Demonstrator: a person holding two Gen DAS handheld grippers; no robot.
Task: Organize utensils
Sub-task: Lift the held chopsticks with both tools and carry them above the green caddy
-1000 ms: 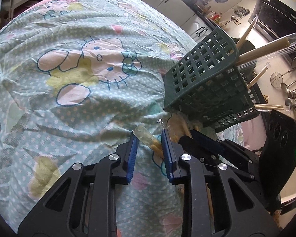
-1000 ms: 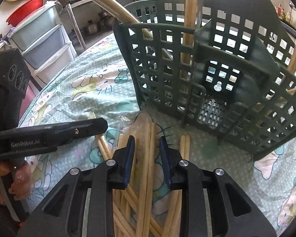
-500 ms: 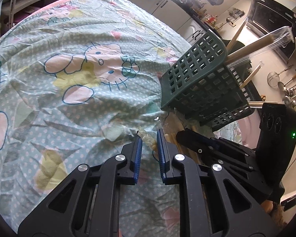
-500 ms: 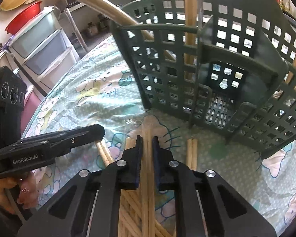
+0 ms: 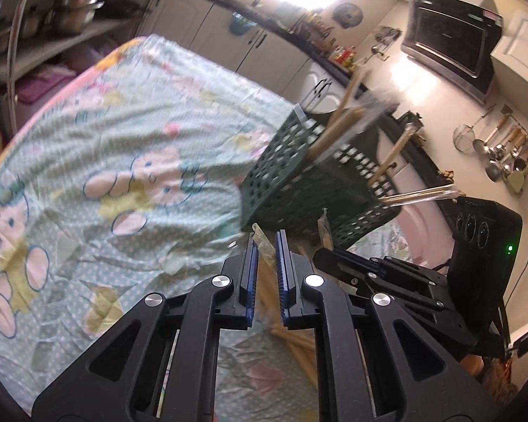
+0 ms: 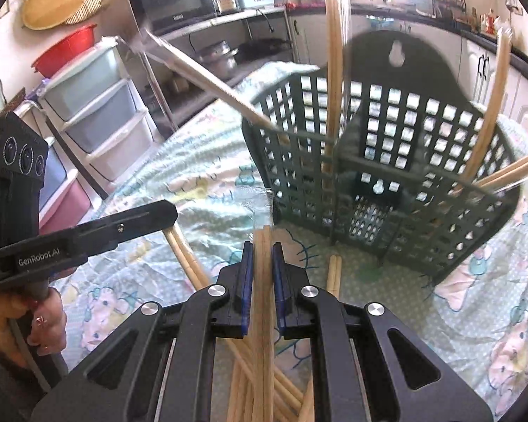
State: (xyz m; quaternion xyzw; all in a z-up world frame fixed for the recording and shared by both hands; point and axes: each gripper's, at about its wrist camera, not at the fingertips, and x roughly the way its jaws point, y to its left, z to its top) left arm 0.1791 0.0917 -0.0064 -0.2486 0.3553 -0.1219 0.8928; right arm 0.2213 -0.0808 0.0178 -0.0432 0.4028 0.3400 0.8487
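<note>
Left gripper: fingers closing on a plastic-wrapped chopstick pair, lower centre.
Right gripper: fingers clenched on wrapped chopsticks — lower centre.
Green basket: right of centre, loose chopsticks lie before it.
Tablecloth: bare to the left — open room up to the far edge.

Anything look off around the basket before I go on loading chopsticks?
The green basket leans on the tablecloth rather than standing square, and the wrapped chopsticks in it splay in all directions. More loose chopsticks lie crisscrossed on the cloth. No visible damage.
</note>
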